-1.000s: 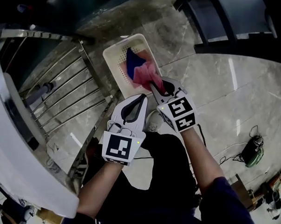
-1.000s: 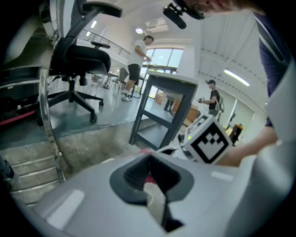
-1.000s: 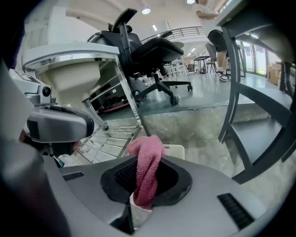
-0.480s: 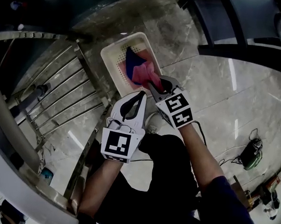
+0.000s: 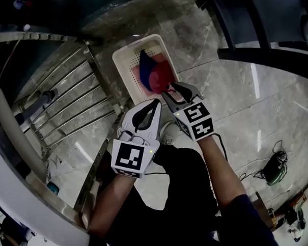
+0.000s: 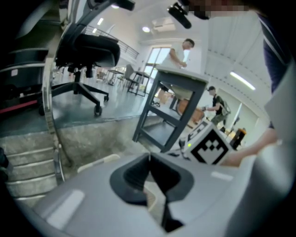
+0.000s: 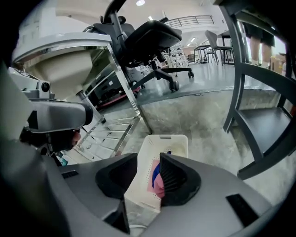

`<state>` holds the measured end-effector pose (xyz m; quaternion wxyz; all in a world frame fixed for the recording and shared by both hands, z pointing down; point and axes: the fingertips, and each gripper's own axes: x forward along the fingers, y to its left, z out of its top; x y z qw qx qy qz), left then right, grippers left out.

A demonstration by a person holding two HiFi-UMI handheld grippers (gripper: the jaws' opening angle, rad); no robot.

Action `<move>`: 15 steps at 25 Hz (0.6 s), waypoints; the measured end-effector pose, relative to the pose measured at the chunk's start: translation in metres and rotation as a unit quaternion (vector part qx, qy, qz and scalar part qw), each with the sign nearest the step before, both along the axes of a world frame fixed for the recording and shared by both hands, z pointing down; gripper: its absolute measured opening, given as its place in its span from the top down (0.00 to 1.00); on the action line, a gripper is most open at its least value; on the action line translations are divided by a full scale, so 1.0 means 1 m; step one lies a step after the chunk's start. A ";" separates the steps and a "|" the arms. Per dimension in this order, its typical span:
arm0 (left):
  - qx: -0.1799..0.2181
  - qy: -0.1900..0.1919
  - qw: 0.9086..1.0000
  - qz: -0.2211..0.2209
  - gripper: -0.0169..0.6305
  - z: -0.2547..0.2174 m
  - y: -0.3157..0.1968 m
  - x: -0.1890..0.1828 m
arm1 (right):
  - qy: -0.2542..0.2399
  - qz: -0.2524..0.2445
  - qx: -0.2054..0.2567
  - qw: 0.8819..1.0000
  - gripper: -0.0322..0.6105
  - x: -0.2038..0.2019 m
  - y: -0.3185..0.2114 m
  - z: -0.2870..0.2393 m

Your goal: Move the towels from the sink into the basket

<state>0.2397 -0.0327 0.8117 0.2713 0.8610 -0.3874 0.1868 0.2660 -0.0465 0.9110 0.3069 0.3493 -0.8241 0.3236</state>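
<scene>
A white perforated basket (image 5: 127, 57) stands on the marble floor below me. In it lie a blue towel (image 5: 146, 66) and a pink-red towel (image 5: 160, 77). My right gripper (image 5: 175, 88) hovers just above the basket's near end; its jaws are opening and nothing is between them. In the right gripper view the basket (image 7: 164, 138) shows through the gap of that gripper (image 7: 149, 159), with the pink towel (image 7: 158, 185) and the blue towel (image 7: 156, 172) lying loose inside. My left gripper (image 5: 155, 102) hangs shut and empty beside the right one, its closed tips (image 6: 149, 157) pointing forward.
A steel frame with rails (image 5: 68, 106) and the pale sink rim (image 5: 10, 139) fill the left side. A dark table's legs (image 5: 234, 26) stand at the upper right. A green device with a cable (image 5: 277, 163) lies on the floor at the right. An office chair (image 7: 148, 37) stands further back.
The right gripper's jaws have parted and the pink towel has dropped from them into the basket. The left gripper has stayed shut and about where it was.
</scene>
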 end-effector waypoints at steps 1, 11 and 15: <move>-0.002 -0.001 1.000 0.002 0.96 -0.002 0.003 -0.001 | 0.001 0.001 0.001 1.000 0.74 0.000 0.001 -0.004; 0.012 0.001 1.000 0.018 0.96 -0.071 0.027 -0.001 | 0.001 0.011 0.033 0.999 0.74 -0.004 0.007 -0.091; 0.020 -0.009 0.999 0.028 0.96 -0.110 0.035 0.006 | -0.003 0.018 0.040 0.999 0.74 0.004 0.009 -0.135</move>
